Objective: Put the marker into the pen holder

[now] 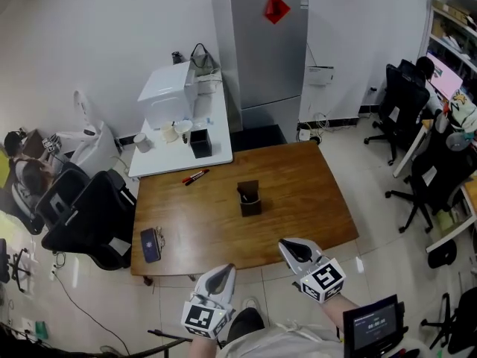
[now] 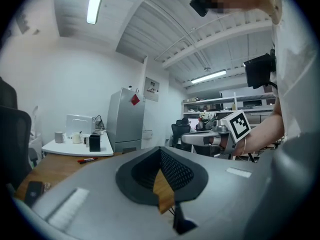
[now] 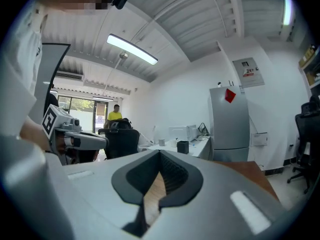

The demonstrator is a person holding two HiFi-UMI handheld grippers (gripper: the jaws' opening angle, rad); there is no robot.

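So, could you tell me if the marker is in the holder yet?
Out: the marker lies flat on the table, apart from the pen holder.

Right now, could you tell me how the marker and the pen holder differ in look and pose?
The marker is thin and red; the pen holder is boxy and dark. The marker lies flat; the pen holder stands upright. The marker sits near the table's far edge; the pen holder near its middle. Both rest on the wooden table, untouched.

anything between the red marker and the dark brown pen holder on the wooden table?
Nothing. In the head view only bare wooden table lies between the red marker and the dark brown pen holder.
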